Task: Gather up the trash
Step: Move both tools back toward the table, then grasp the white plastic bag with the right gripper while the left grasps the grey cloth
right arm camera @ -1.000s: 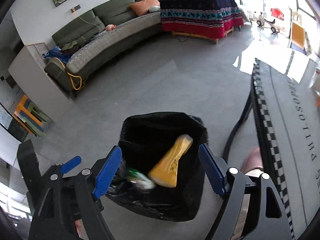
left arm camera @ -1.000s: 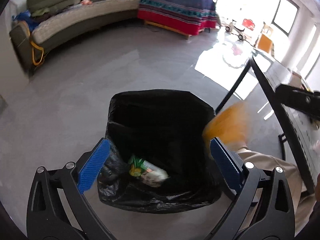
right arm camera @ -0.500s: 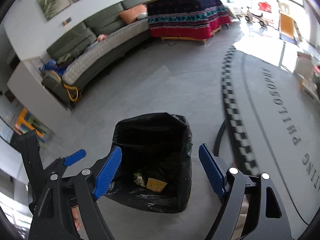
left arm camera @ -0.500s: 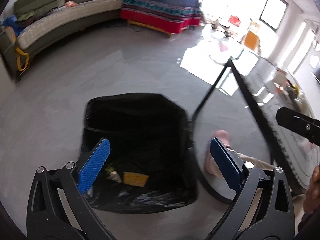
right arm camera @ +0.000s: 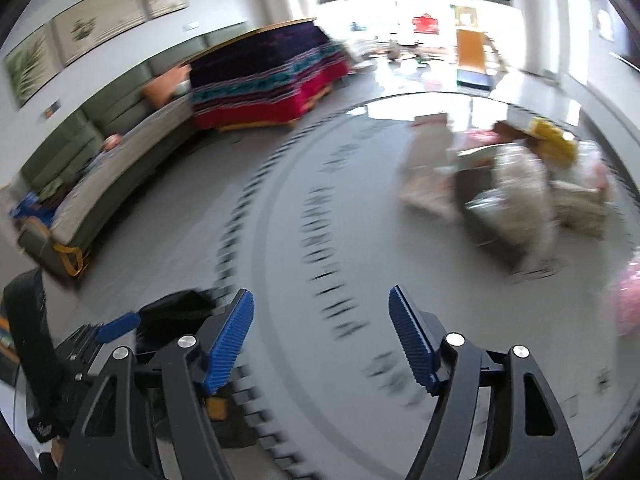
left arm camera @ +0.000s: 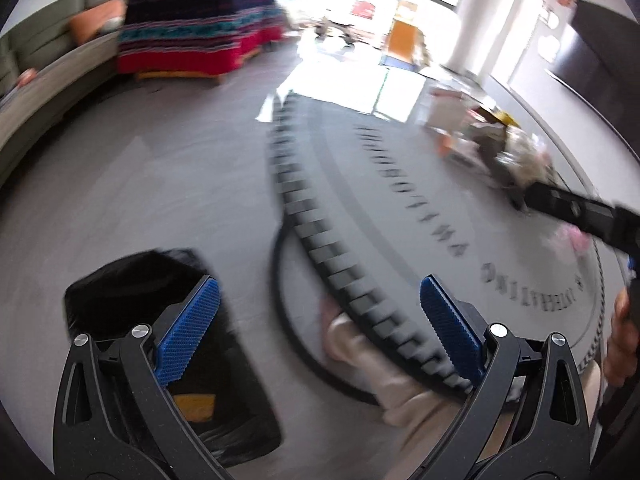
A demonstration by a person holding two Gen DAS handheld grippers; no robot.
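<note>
Left wrist view: left gripper [left arm camera: 320,320] jaws spread wide, nothing between the blue pads [left arm camera: 188,330]. Black-lined trash bin [left arm camera: 132,280] on the floor at lower left, just off the round table's near edge; yellow item [left arm camera: 196,404] visible inside it, partly behind the left finger. Round table [left arm camera: 400,216] has a checkered rim and lettering, heavily blurred. Trash pile [left arm camera: 508,152] sits toward the table's far right edge. Right gripper [left arm camera: 576,210] shows as a dark bar over the right side of the table.

Right wrist view: right gripper [right arm camera: 322,340] wide open, empty, above the table [right arm camera: 360,240] near its near edge. Pile of bags and wrappers [right arm camera: 512,188] toward the far right edge, blurred, items not separable. Bin [right arm camera: 176,312] off the left edge, behind the left finger. Sofa [right arm camera: 100,176] and draped bed [right arm camera: 268,84] beyond.
</note>
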